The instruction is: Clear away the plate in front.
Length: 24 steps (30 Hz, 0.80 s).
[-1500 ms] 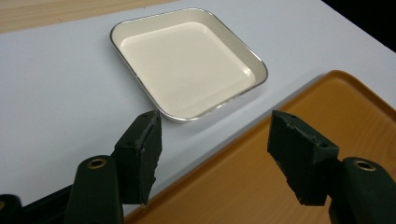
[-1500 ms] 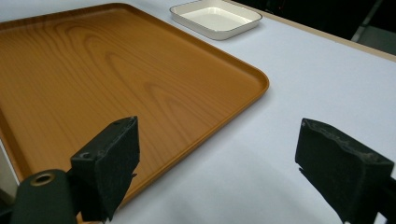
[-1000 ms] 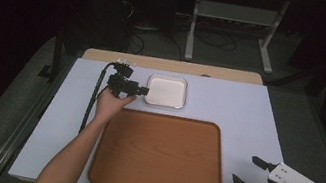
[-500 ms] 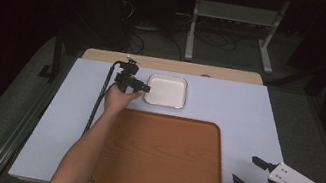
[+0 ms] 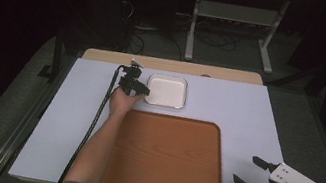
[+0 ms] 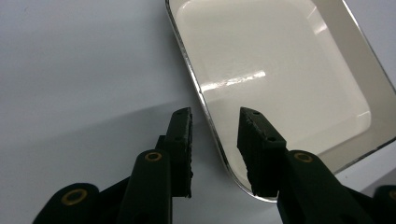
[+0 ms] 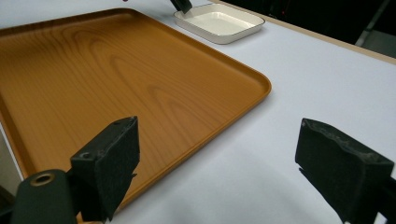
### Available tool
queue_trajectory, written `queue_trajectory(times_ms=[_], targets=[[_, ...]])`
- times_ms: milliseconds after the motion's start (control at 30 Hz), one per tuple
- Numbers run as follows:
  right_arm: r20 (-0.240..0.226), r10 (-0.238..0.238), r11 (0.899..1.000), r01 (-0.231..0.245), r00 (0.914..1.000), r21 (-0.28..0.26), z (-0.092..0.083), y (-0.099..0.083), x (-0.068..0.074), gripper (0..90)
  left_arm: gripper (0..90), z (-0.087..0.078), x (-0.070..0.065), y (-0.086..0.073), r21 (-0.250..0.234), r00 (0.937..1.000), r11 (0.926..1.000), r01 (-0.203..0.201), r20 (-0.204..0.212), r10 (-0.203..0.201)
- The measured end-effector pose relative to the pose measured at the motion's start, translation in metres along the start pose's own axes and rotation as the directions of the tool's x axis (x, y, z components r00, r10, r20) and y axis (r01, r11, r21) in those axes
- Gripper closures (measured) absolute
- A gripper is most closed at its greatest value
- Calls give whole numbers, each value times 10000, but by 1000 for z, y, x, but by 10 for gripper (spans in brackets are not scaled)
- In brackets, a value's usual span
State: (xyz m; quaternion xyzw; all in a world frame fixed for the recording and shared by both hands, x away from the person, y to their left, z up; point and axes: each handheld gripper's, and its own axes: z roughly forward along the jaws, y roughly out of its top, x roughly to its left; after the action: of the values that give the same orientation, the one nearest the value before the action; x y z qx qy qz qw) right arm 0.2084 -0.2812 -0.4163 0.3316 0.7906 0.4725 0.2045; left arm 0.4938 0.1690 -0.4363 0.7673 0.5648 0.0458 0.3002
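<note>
Since the earlier frame: left gripper [image 5: 141, 89] has dropped lower toward the white dish's near-left rim, its jaws having just been closing; right gripper [image 5: 250, 173] has kept its place.
Left fingers [image 6: 180, 137]: apart, straddling the dish rim, one pad outside on the table, the other over the dish's inside; neither pad presses the rim yet.
White dish [image 6: 275, 70]: empty, flat on the table [image 5: 248, 111], just beyond the far edge of the wooden tray [image 5: 170, 156].
Right fingers [image 7: 112, 163]: wide apart, holding nothing, idle near the tray's right corner.
Step in hand: judged to be the grasp on the dish rim.
Next move: likely closing fully on the rim, then lifting level toward the tray.
</note>
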Motion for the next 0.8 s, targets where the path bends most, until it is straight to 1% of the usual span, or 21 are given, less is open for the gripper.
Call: queue_trajectory(times_ms=[100,200,233,267,367,400,467,500,567,600,667,800], targets=[[7,-4,10000,4,10000,8,1,0,0,130,662,3,0,0,23,9999,10000,44,-109,-44],[11,-25,10000,25,10000,27,1,0,0,130,675,4,1,0,44,9999,9999,106,-59,-106],[16,-41,10000,41,10000,28,1,0,0,130,683,6,2,0,16,9998,9998,221,0,-221],[19,-42,10000,42,10000,34,1,0,0,130,697,7,2,0,12,9996,9996,287,42,-288],[26,-32,10000,31,10000,37,1,0,0,130,723,9,1,0,11,9989,9989,467,-66,-466],[40,-12,10000,12,10000,39,1,0,0,130,742,9,1,0,2,9984,9984,559,-31,-559],[47,-17,10000,17,10000,20,0,0,0,130,764,10,0,-1,-29,9981,9982,598,-124,-598],[52,-14,10000,14,10000,24,0,0,0,130,775,10,0,-1,-36,9979,9979,647,-38,-647],[37,-28,10000,28,10000,44,1,0,0,130,798,10,0,-1,-59,9979,9979,650,-43,-650],[45,-29,10000,29,10000,44,1,0,0,130,801,11,-2,-2,-136,9981,9982,588,-158,-590],[37,-35,10000,35,10000,39,1,0,0,130,809,11,-4,-2,-170,9976,9980,615,-293,-620],[55,-4,10000,4,10000,14,0,0,0,130,842,12,-1,-2,-261,9942,9939,1074,-29,-1075]])
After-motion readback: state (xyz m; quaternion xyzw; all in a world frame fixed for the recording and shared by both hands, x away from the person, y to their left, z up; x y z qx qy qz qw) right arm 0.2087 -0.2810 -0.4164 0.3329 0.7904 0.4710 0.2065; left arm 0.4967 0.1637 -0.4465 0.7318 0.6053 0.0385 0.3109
